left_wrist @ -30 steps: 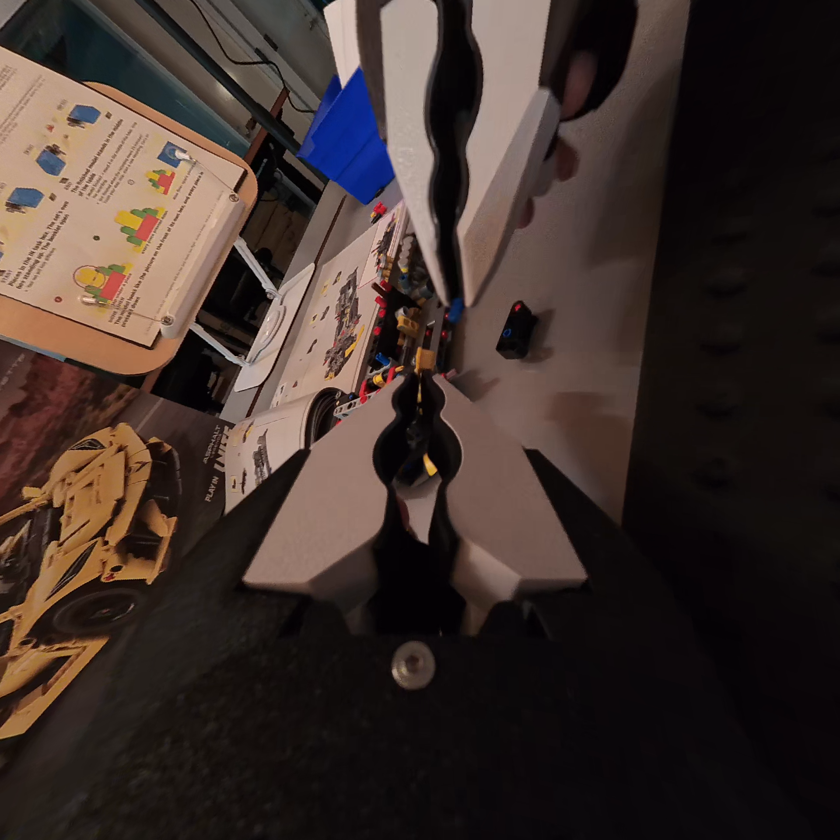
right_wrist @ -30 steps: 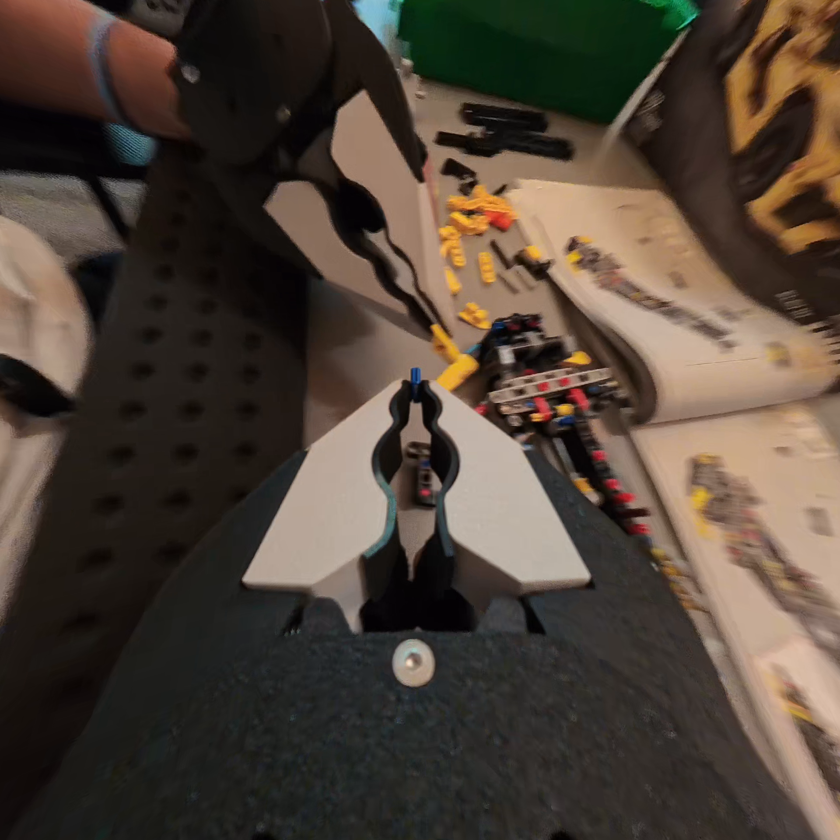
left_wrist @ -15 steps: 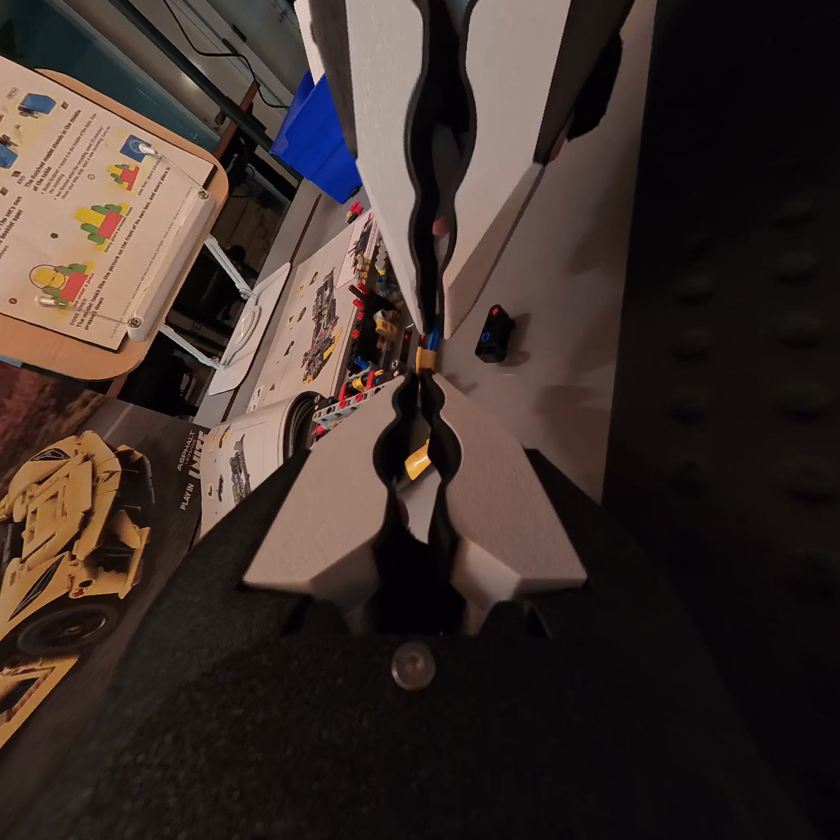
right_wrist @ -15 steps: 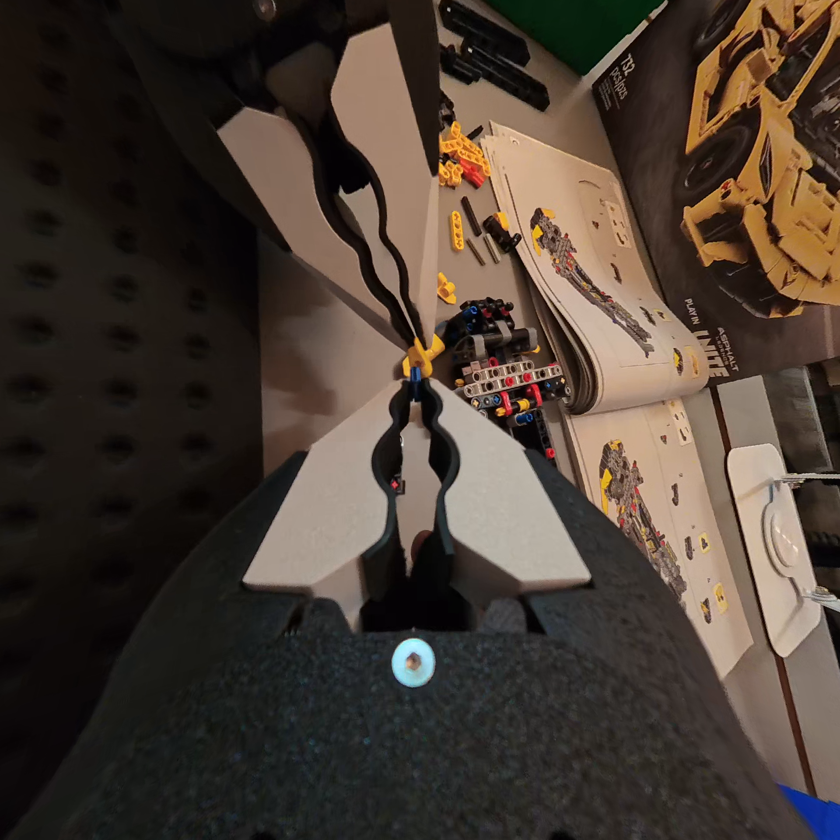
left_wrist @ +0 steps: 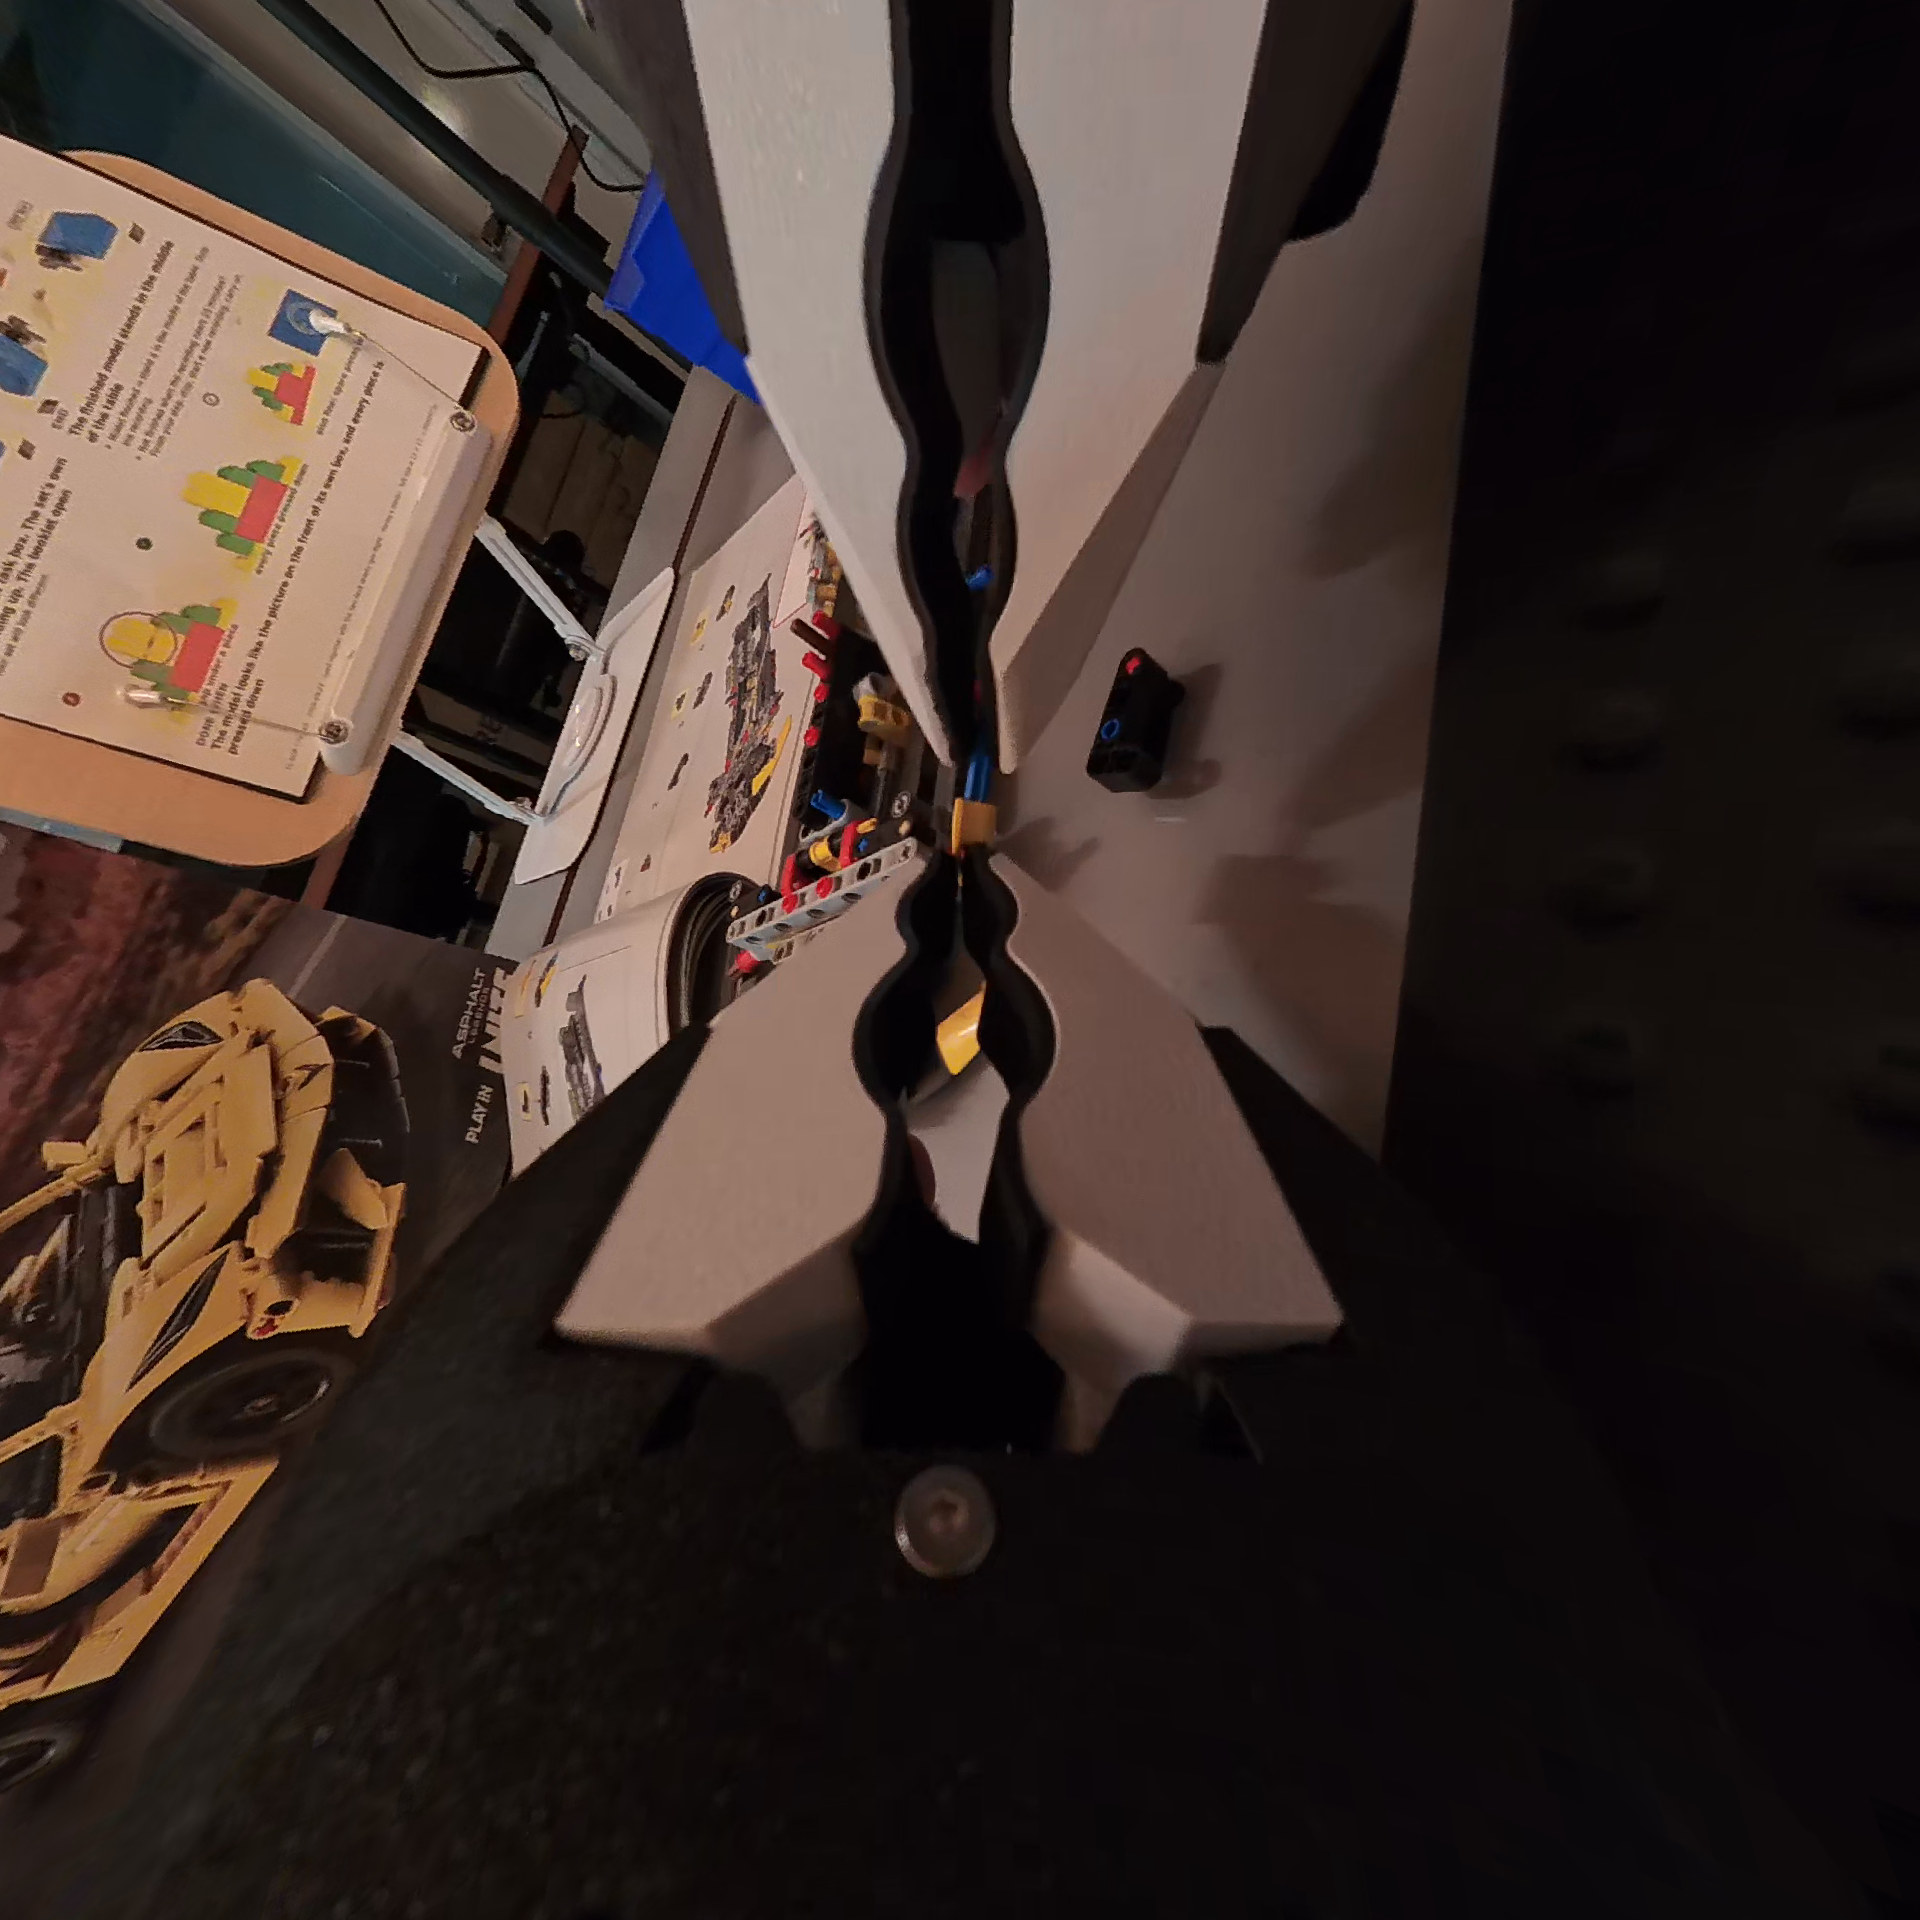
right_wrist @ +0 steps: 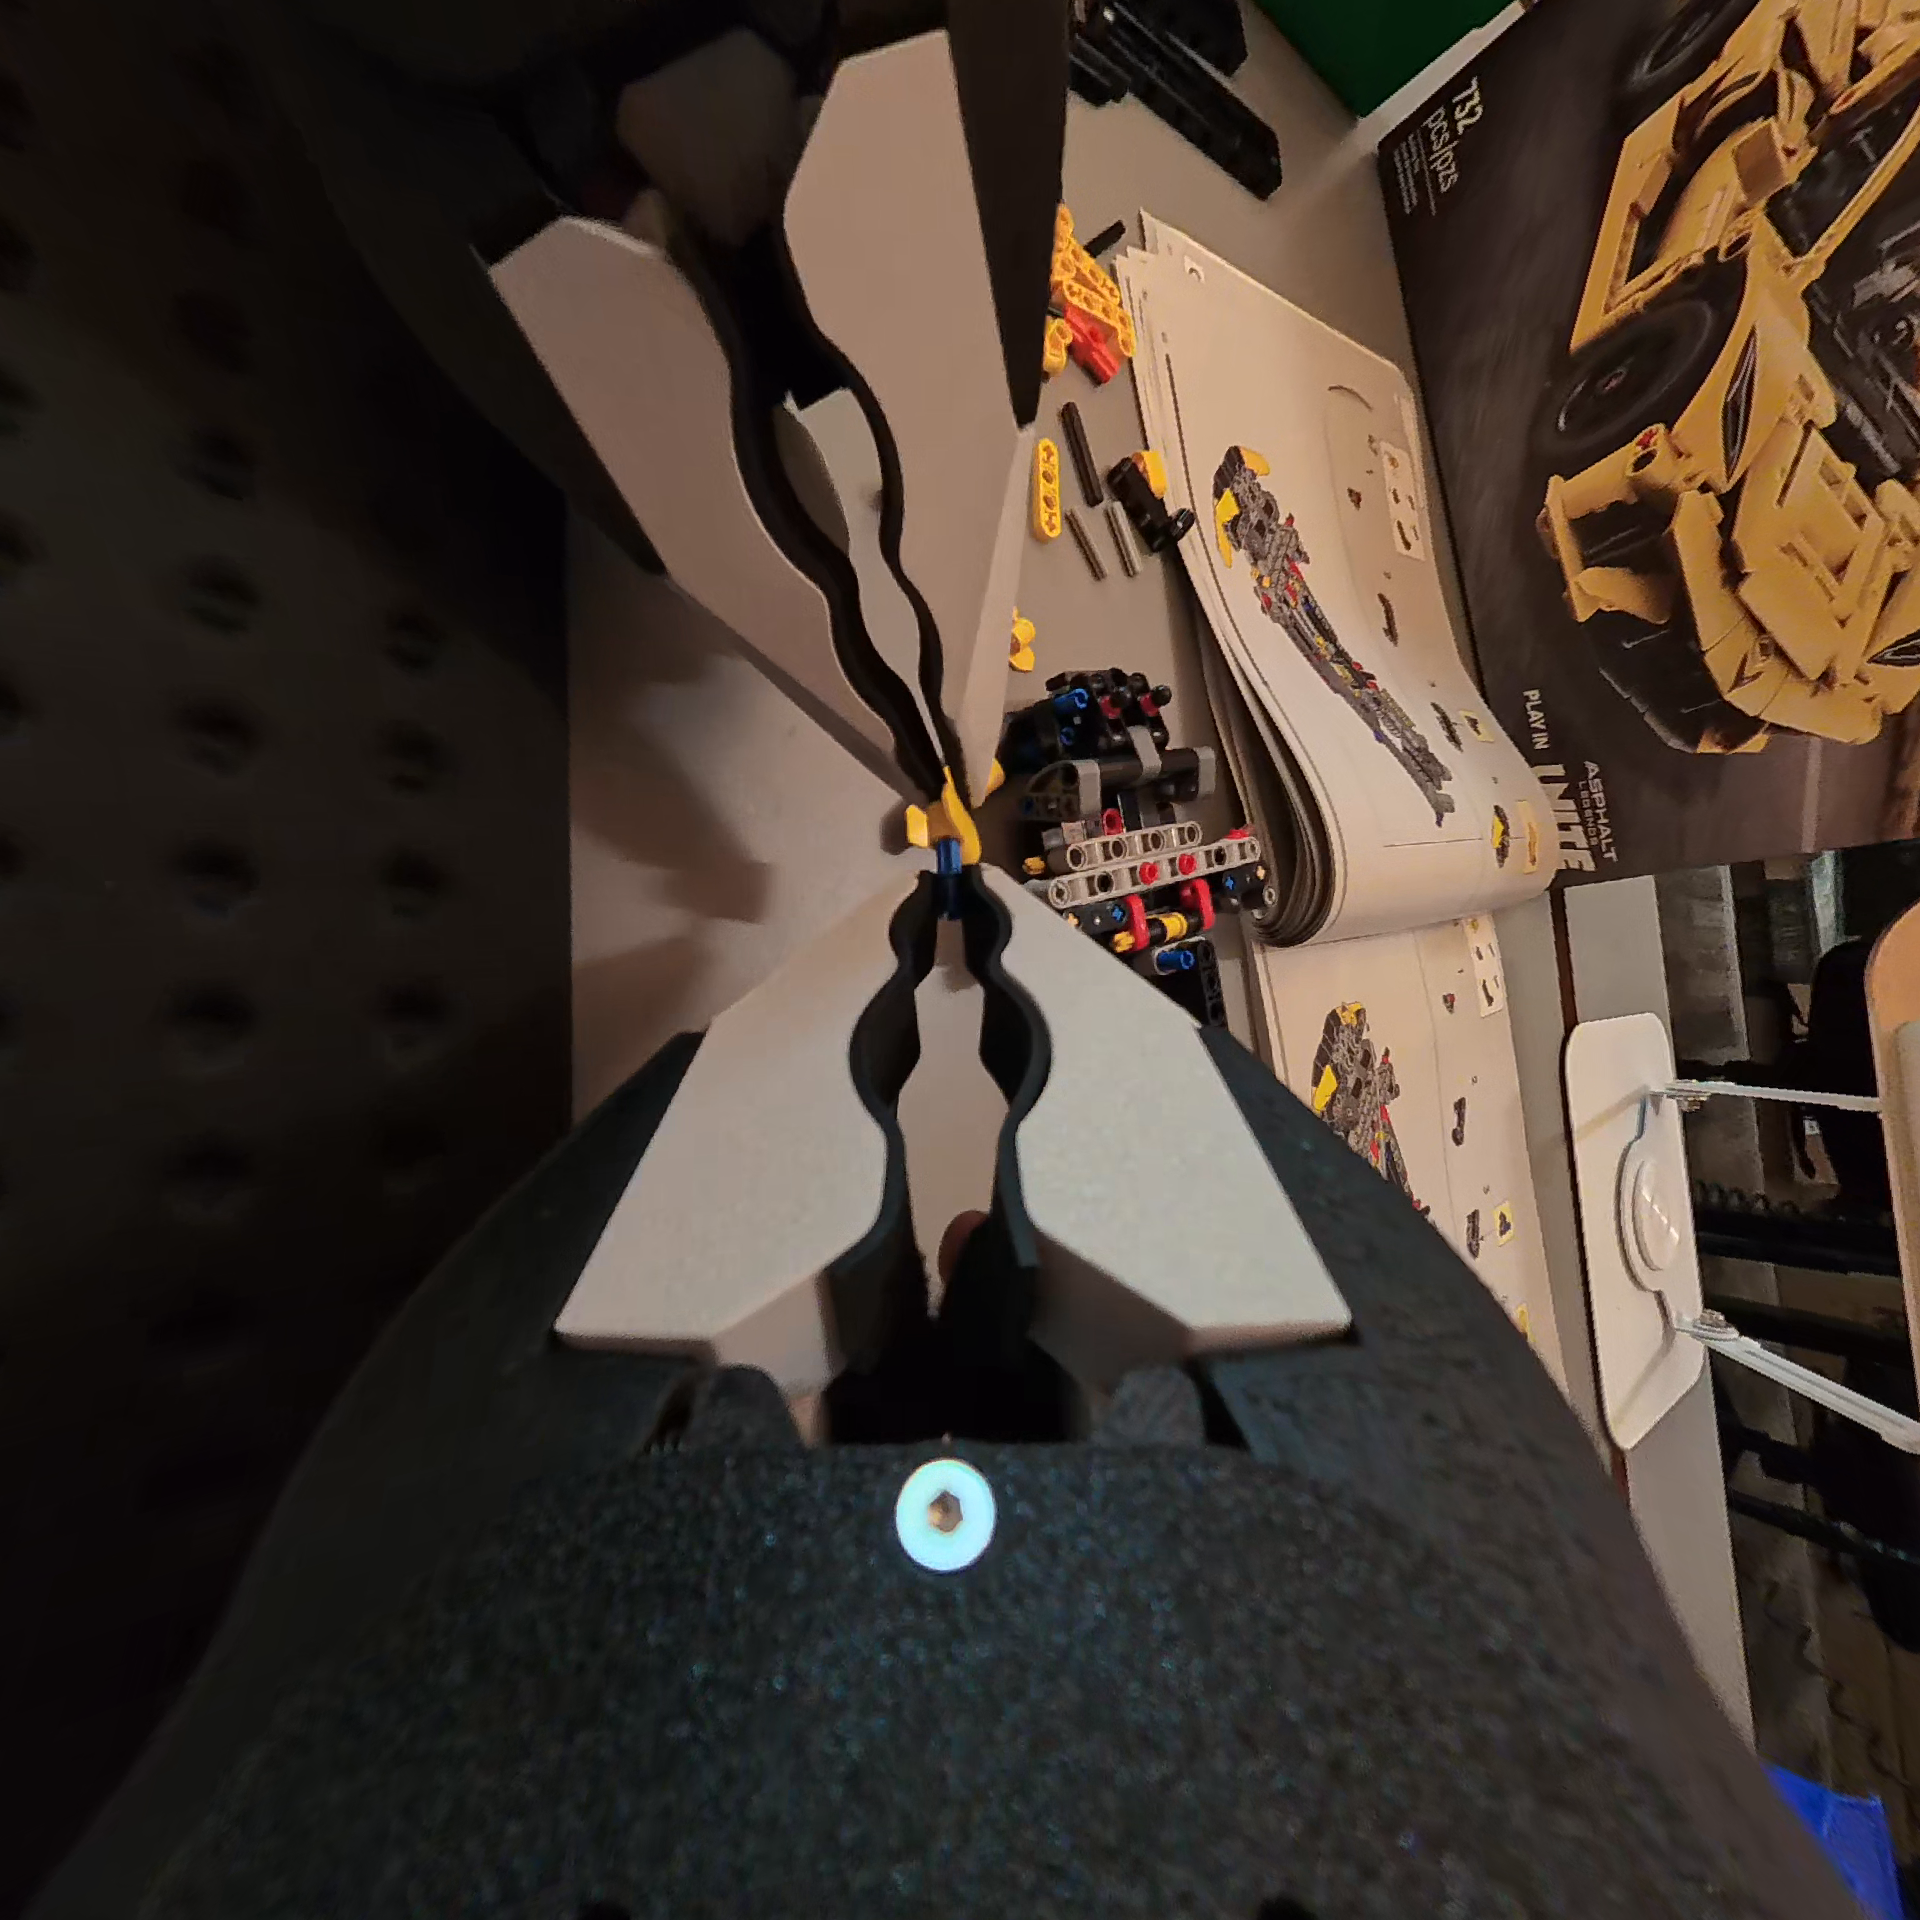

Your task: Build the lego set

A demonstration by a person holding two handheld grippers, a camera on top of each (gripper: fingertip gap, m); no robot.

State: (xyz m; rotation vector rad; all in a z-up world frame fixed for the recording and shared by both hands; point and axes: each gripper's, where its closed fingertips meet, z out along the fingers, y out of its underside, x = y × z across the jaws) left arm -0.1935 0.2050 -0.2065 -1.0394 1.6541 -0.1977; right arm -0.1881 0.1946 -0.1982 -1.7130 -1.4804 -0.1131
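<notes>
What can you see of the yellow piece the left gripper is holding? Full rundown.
The yellow piece is small, glossy plastic, curved, with a stubby lug at one end. It is pinched at the tips of the left gripper; part of it shows farther back between the fingers. A blue pin, held by the right gripper, meets its lug end-on; whether it is seated I cannot tell. The piece is held above the grey table, beside the partly built chassis.
</notes>
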